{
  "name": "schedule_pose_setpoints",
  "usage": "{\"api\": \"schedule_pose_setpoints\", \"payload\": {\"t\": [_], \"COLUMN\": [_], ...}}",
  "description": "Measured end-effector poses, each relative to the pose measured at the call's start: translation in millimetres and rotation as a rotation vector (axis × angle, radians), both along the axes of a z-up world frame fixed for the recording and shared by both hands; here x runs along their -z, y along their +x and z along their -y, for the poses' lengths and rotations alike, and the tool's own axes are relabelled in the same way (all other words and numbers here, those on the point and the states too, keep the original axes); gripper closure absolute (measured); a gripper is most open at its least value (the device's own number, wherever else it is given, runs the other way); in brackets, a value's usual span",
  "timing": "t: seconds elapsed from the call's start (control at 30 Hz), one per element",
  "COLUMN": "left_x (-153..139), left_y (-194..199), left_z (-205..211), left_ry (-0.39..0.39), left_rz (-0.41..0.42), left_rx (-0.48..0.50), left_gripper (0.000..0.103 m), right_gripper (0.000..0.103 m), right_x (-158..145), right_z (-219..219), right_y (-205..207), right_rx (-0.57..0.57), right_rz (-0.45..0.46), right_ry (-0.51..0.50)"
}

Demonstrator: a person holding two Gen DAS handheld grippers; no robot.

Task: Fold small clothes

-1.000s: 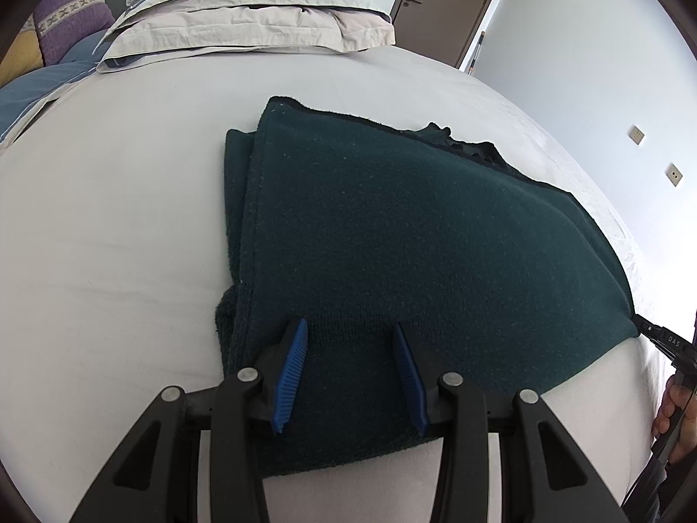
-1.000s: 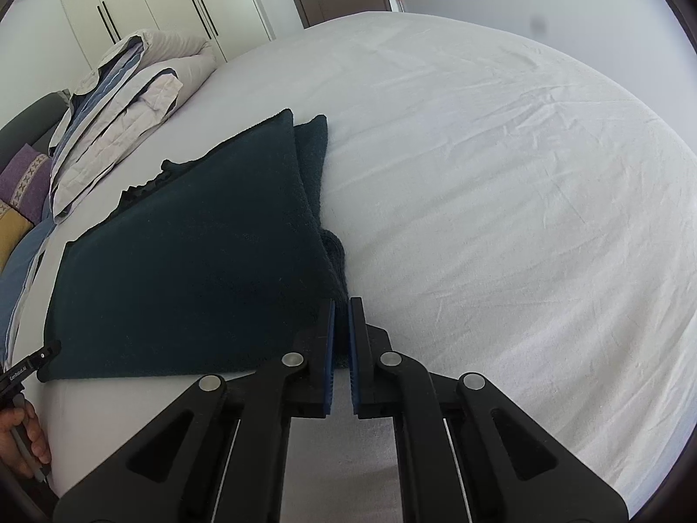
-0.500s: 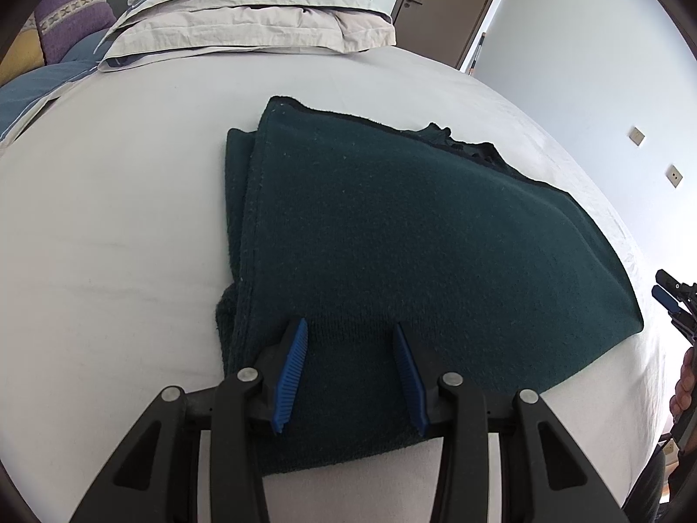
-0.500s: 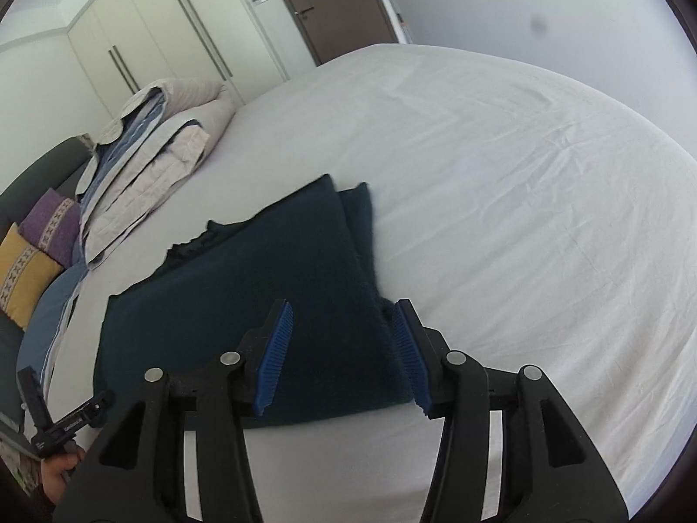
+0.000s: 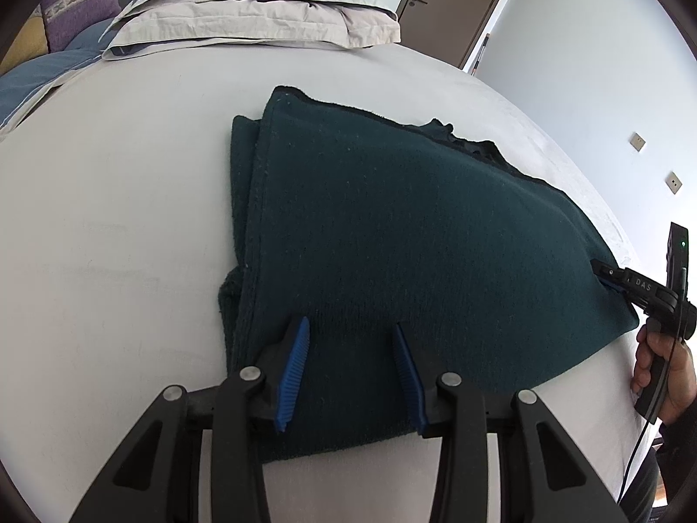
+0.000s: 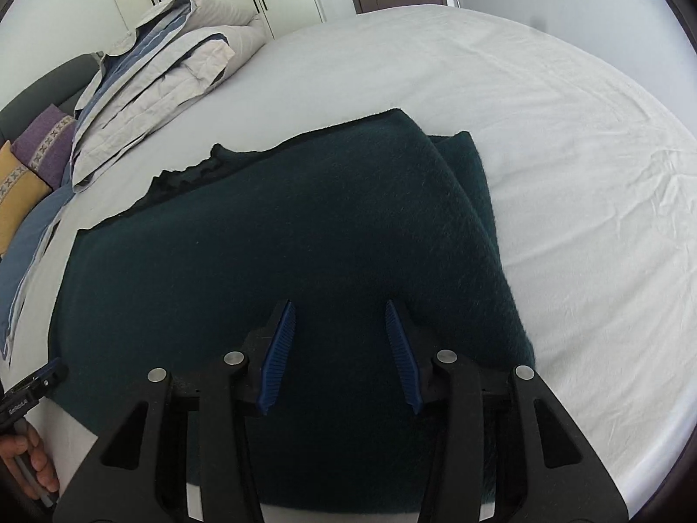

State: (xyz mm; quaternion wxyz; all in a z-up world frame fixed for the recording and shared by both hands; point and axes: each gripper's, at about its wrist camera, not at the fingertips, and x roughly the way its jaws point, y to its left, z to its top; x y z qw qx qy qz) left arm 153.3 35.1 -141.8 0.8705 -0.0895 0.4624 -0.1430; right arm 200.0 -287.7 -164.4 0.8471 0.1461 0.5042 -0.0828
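Sweater folded on bed | both claws parted, empty | right claw marked "DAS"

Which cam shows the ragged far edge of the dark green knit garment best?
Right wrist view: the dark green knit garment shows its ragged far edge clear against the white bedsheet. The left wrist view shows that edge only shorter, at the cloth's far right.

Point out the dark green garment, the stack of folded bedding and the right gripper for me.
dark green garment (image 5: 414, 235): left wrist view, middle of its top layer.
stack of folded bedding (image 5: 261, 22): left wrist view, beige top fold.
right gripper (image 6: 337, 348): right wrist view, midway between its blue fingers, above the garment.
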Motion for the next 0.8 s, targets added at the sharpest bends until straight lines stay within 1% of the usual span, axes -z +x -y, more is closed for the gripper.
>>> {"api": "schedule_pose_setpoints", "payload": {"t": [0.07,0.1,0.23,0.3,0.37,0.43,0.47,0.5,0.53,0.6,0.63,0.67,0.7,0.73,0.8], "left_x": [0,0,0,-1,-2,-3,-2,-2,-2,-2,-3,-2,-2,-2,-3], "left_y": [-2,-3,-5,-7,-9,-8,-7,-7,-7,-7,-7,-7,-6,-6,-6], "left_z": [0,0,0,-1,-4,-6,-7,-7,-7,-6,-6,-6,-7,-6,-4], "left_ry": [-0.002,-0.003,-0.006,-0.007,-0.023,-0.041,-0.047,-0.051,-0.049,-0.041,-0.042,-0.045,-0.047,-0.045,-0.031], "left_rz": [0.001,0.001,-0.003,-0.003,-0.005,0.0,0.0,0.002,0.002,0.003,0.002,0.002,0.001,0.0,0.003], "left_rx": [-0.002,-0.003,-0.007,-0.009,-0.018,-0.022,-0.022,-0.023,-0.023,-0.022,-0.022,-0.022,-0.022,-0.023,-0.024], "left_gripper": [0.061,0.061,0.061,0.061,0.061,0.061,0.061,0.061,0.061,0.061,0.061,0.061,0.061,0.061,0.061], "right_gripper": [0.07,0.071,0.071,0.07,0.068,0.068,0.065,0.06,0.058,0.057,0.057,0.06,0.06,0.061,0.059], "right_x": [5,7,10,5,-9,-26,-32,-33,-29,-8,2,6,7,6,-3], "right_z": [7,10,16,17,17,15,12,9,7,12,21,34,47,58,73], "right_y": [15,21,41,43,35,19,11,5,1,-2,-5,-12,-20,-27,-41], "right_rx": [0.002,0.008,0.009,0.021,0.064,0.068,0.063,0.054,0.039,0.037,0.058,0.077,0.12,0.174,0.269], "right_rz": [-0.016,-0.018,-0.038,-0.049,-0.023,0.076,0.113,0.131,0.124,0.048,0.039,0.087,0.124,0.142,0.172], "right_ry": [-0.015,-0.008,-0.023,-0.007,0.064,0.155,0.18,0.193,0.201,0.217,0.249,0.324,0.391,0.421,0.391]}}
